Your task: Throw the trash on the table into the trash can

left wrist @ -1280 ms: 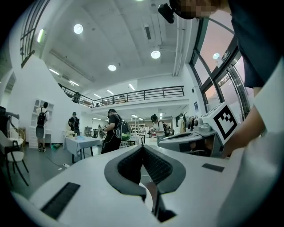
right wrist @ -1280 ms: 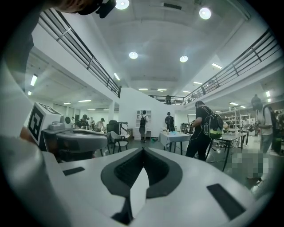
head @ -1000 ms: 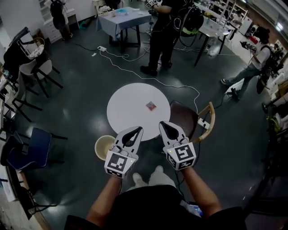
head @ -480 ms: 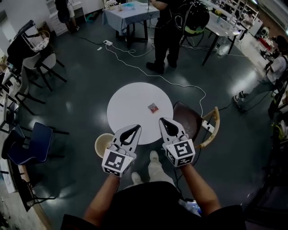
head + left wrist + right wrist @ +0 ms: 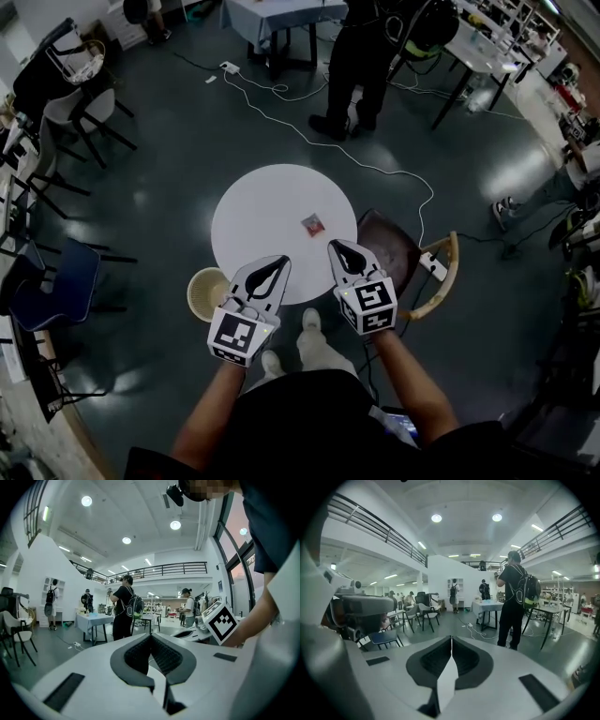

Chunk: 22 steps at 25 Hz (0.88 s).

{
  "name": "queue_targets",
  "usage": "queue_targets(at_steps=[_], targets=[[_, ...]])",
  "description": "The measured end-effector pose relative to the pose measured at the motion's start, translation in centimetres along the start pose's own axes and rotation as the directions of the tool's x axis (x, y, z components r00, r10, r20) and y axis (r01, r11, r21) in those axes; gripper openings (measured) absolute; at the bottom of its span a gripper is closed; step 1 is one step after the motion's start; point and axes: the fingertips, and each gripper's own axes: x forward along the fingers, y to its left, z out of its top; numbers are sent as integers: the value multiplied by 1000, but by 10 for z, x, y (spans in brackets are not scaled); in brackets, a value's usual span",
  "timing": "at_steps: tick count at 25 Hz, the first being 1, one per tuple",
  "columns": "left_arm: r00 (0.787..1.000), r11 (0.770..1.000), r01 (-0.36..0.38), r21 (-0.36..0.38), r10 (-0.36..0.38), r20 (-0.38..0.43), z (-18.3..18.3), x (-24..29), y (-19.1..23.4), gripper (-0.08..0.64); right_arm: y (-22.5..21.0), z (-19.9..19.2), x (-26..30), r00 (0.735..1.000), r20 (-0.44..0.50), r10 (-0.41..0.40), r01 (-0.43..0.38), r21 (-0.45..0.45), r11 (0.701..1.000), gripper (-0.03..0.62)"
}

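A small reddish piece of trash [image 5: 312,223] lies on the round white table [image 5: 253,220], right of its middle. A pale round trash can [image 5: 205,292] stands on the floor at the table's near left edge. My left gripper [image 5: 279,262] is shut and empty, held over the table's near edge beside the can. My right gripper [image 5: 336,247] is shut and empty too, a short way on the near side of the trash. In both gripper views the jaws meet at their tips, left gripper [image 5: 151,636] and right gripper [image 5: 451,639], and point level across the room, not at the table.
A brown wooden chair [image 5: 405,261] stands against the table's right side. A white cable [image 5: 375,169] runs over the dark floor beyond the table. A person in black [image 5: 361,56] stands behind it. More chairs [image 5: 56,112] line the left side.
The head view has shifted: table, can and chair sit slightly further left and the standing person is nearer. Both grippers stay shut side by side, drawn a little lower-left in view.
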Motion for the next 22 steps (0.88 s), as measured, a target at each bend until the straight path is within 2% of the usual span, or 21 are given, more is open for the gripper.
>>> queue_targets(at_steps=[10,17,19,22], targets=[[995,997,-53,-55,48,-92,-53,44,27,15,-42,-65,74,987,-154,45,-47,-5,999,23],[990,990,-84,-110,70,-124,-75,70,48,15,-65,-107,128,964,-256,78,-71,36,997,132],[988,989,-91,-119,75,-136,-83,77,55,15,-70,-122,147,954,-287,85,-74,51,996,177],[982,986,-107,-128,84,-171,-99,85,62,15,-77,-148,173,936,-338,96,-74,79,994,209]])
